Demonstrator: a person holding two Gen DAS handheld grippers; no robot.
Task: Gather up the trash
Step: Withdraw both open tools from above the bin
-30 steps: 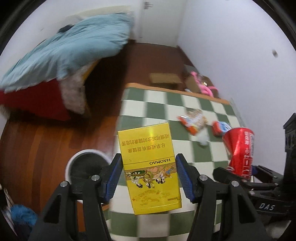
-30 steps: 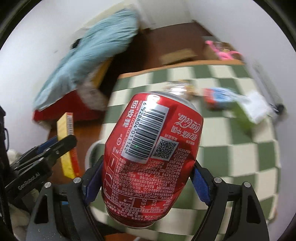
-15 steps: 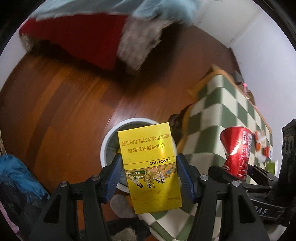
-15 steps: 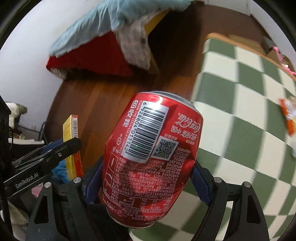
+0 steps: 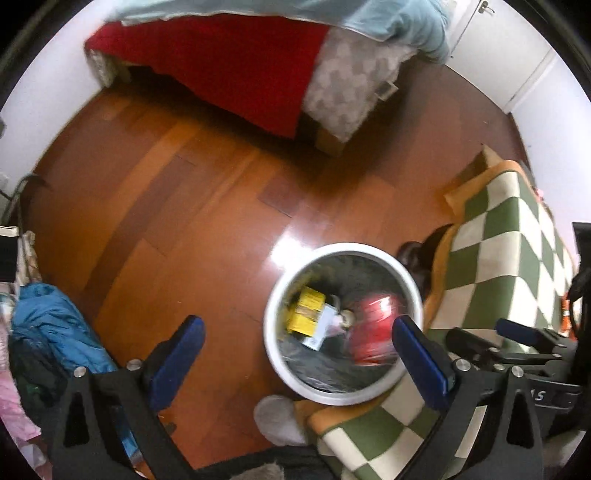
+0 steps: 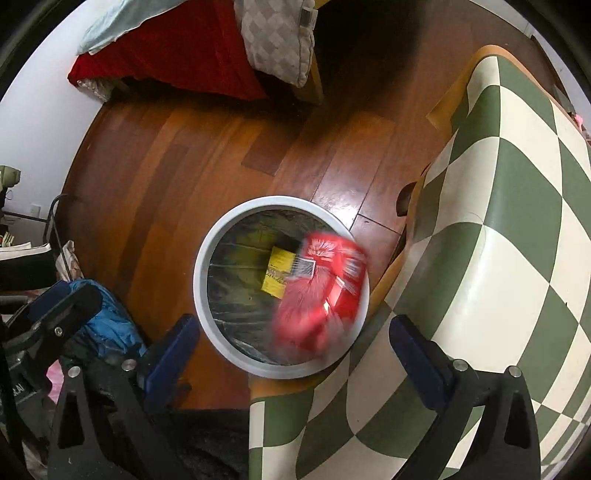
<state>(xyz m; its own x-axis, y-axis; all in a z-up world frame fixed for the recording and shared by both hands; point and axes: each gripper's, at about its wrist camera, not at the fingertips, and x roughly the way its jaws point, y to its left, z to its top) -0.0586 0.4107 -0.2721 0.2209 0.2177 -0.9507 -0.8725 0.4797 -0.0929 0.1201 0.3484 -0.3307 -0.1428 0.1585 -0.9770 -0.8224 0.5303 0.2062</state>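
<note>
Nearest, both grippers have their jaws spread wide and hold nothing. Left gripper [image 5: 299, 354] hangs above the near rim of the bin [image 5: 275, 354], its blue pads [image 5: 177, 350] apart on either side; in the same view the right gripper [image 5: 517, 343] shows at the right edge, over the checked cloth [image 5: 491, 266]. Right gripper [image 6: 293, 350] likewise hangs over the bin [image 6: 201, 280], near its near rim, with one pad over the floor and the other over the cloth [image 6: 517, 221].

Bin: round, white-rimmed, lined with a dark bag, standing on the wood floor [image 5: 166, 206] just left of the cloth-covered table. Inside it, the yellow box [image 5: 304, 314] lies toward the left side; the right view shows it at the bin's centre [image 6: 277, 273]. Red can [image 5: 371, 332] sits to the right of the box, motion-blurred in both views; in the right view it [image 6: 321, 291] overlaps the bin's right rim, and whether it rests on the bag or is in the air cannot be told.

Near left: a blue garment [image 5: 55, 325] heaped on the floor. A pale fuzzy item [image 5: 279, 421] lies just near of the bin.

Far: a bed with a red cover [image 5: 229, 62], a grey patterned blanket [image 5: 347, 81] and a light blue quilt [image 5: 388, 18] hanging at its edge.
</note>
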